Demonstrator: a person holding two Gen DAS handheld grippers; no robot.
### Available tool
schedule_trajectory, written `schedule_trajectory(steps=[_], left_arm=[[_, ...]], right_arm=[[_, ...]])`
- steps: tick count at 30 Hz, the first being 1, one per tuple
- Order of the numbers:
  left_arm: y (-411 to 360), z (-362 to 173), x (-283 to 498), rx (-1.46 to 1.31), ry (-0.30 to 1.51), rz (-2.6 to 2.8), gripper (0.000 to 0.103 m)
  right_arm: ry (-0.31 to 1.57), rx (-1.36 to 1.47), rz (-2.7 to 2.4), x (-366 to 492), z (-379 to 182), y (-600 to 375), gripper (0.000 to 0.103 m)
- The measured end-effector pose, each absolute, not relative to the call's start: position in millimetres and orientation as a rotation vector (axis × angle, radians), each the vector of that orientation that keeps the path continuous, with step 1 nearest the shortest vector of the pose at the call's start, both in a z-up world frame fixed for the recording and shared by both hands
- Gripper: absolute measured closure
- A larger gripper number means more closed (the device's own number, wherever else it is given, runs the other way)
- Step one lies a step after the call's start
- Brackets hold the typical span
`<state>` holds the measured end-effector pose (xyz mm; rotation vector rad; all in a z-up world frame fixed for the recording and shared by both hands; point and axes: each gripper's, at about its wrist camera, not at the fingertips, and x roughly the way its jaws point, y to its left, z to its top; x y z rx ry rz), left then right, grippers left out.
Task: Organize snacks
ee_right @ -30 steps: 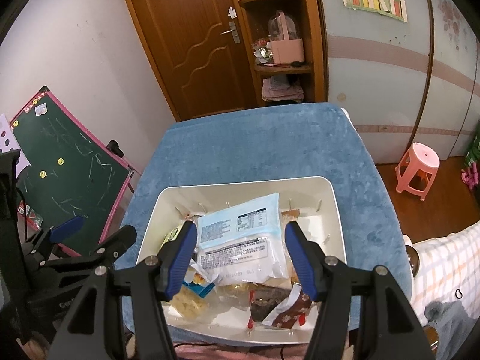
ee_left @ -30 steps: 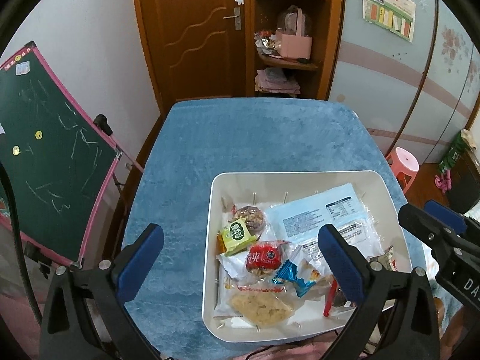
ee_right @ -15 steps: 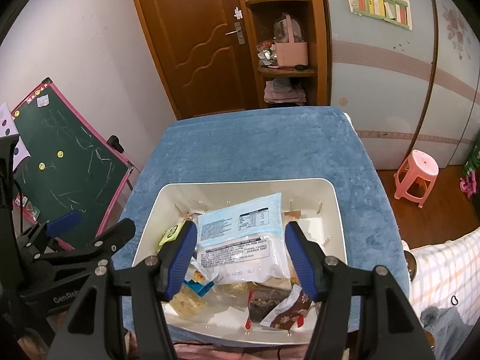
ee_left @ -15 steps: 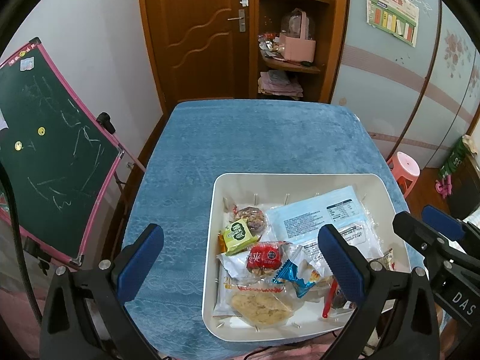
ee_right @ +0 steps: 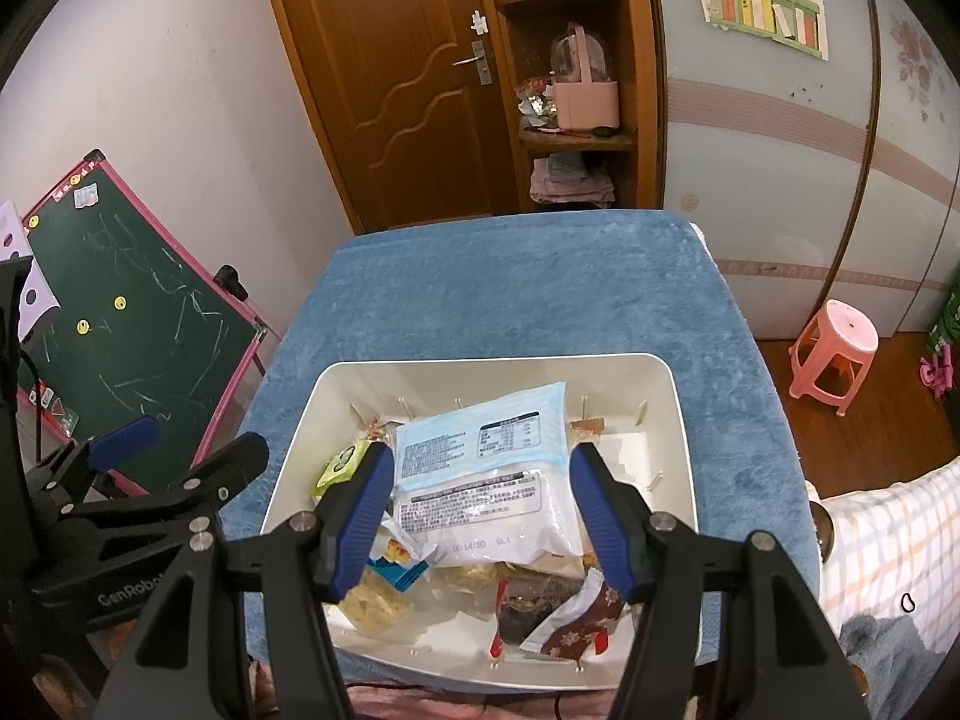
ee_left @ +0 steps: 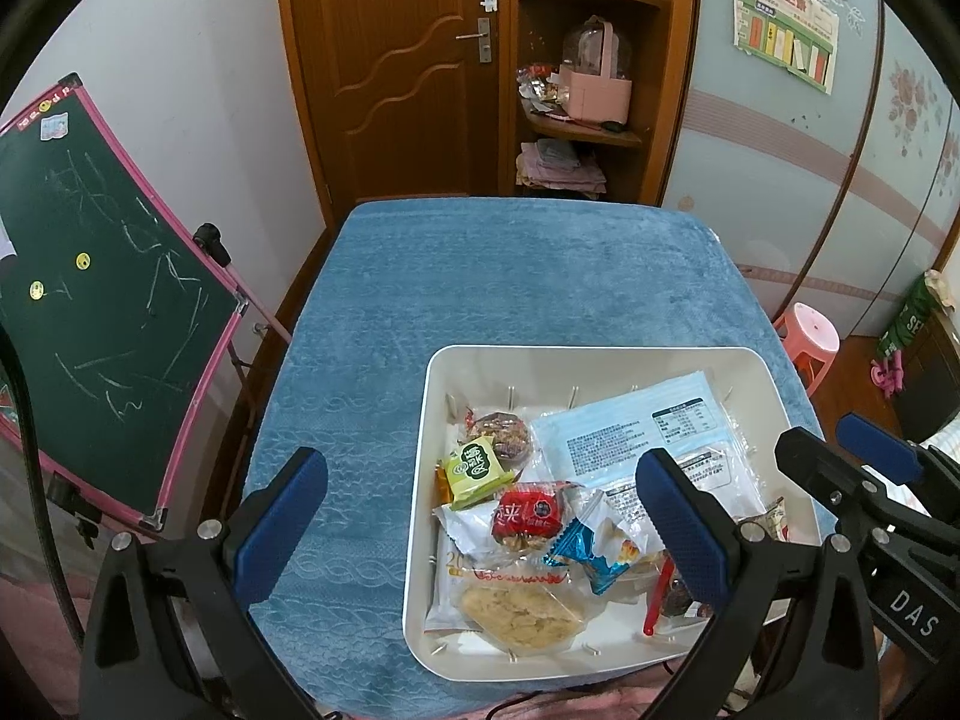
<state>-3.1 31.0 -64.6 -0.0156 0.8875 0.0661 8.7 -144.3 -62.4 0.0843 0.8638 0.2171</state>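
Observation:
A cream tray (ee_left: 600,351) sits on the near right of the blue cloth-covered table (ee_left: 510,276), full of wrapped snacks. Among them are a large pale blue and white bag (ee_left: 630,438), a green packet (ee_left: 477,469), a red packet (ee_left: 531,517), a small blue packet (ee_left: 591,555) and a clear pack of biscuits (ee_left: 519,607). My left gripper (ee_left: 483,519) hangs open above the tray's left side, empty. My right gripper (ee_right: 483,516) hovers open over the large bag (ee_right: 480,468) in the tray (ee_right: 498,360), its pads clear of the bag. A brown wrapper (ee_right: 570,630) lies at the near edge.
A green chalkboard (ee_left: 108,312) with a pink frame leans left of the table. A pink stool (ee_right: 834,348) stands on the floor to the right. A person's checked clothing (ee_right: 888,540) is at the near right. The far half of the cloth carries nothing.

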Motion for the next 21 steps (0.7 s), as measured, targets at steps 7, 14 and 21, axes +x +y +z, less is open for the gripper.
schedule_trajectory(steps=[7, 14, 21], left_arm=[[30.3, -65.4, -3.4, -0.016, 0.889, 0.068, 0.001], [28.8, -65.9, -3.7, -0.019, 0.891, 0.073, 0.001], [28.8, -66.1, -3.5, -0.018, 0.892, 0.073, 0.001]], right_arm=[[0.867, 0.083, 0.221, 9.8, -63.8, -144.3, 0.041], [0.87, 0.081, 0.228, 11.1, -65.8, -144.1, 0.041], [0.877, 0.085, 0.231, 11.2, -68.6, -144.8, 0.041]])
